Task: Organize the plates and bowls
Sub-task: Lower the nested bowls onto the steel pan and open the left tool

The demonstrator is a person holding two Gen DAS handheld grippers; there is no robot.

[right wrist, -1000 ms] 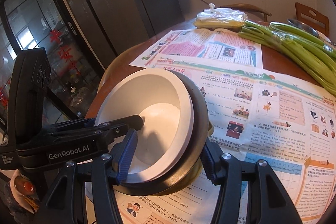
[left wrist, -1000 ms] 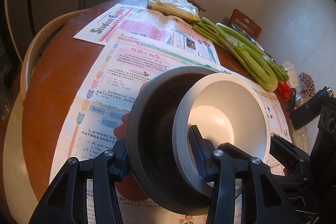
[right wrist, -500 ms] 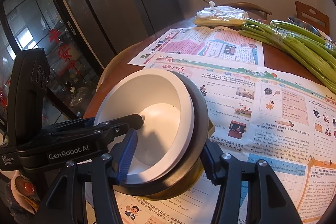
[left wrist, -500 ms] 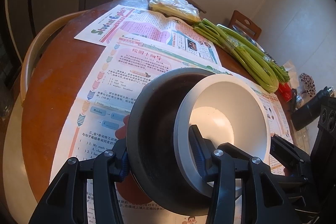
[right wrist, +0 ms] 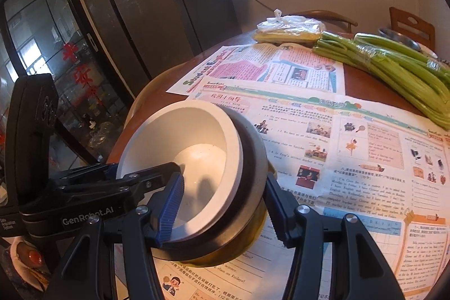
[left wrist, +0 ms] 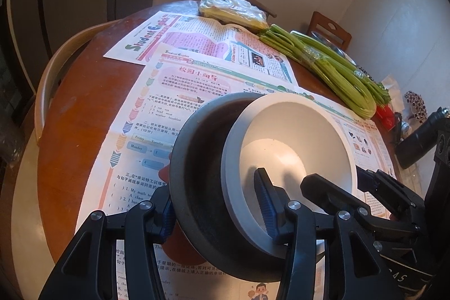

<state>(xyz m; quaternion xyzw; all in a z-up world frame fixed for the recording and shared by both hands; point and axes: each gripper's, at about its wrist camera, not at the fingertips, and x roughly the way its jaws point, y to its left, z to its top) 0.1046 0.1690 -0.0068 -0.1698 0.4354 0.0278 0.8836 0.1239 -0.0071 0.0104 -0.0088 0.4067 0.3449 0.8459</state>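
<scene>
Left wrist view: the left tongs (left wrist: 218,211) are clamped on the near rims of a nested stack. One blue-padded finger (left wrist: 267,204) sits inside the white bowl (left wrist: 292,131); the other is outside the dark bowl (left wrist: 197,159) that holds the white one. The stack is tilted, its openings turned toward the camera. It lies over the newspaper sheets (left wrist: 168,92) near the front edge of the round tabletop (left wrist: 81,92). The right tongs (left wrist: 362,182) enter from the right and grip the opposite side of the rims. Toward the far edge of the tabletop lie a celery bundle (left wrist: 332,69) and a plastic bag (left wrist: 233,10). A chair back (left wrist: 53,66) curves along the left edge.

Right wrist view: the right tongs (right wrist: 225,207) hold the same stack. One blue pad lies inside the white bowl (right wrist: 197,137), the other finger outside the dark bowl (right wrist: 253,159). A yellow-rimmed dish (right wrist: 250,241) shows beneath the dark bowl; whether it is part of the grip cannot be told. The left tongs (right wrist: 140,176) reach in from the left, one finger inside the white bowl. The newspaper sheets (right wrist: 351,137) cover the tabletop (right wrist: 362,78) beyond. The celery bundle (right wrist: 393,69) lies toward the far right edge, and the plastic bag (right wrist: 289,28) at the far edge.
</scene>
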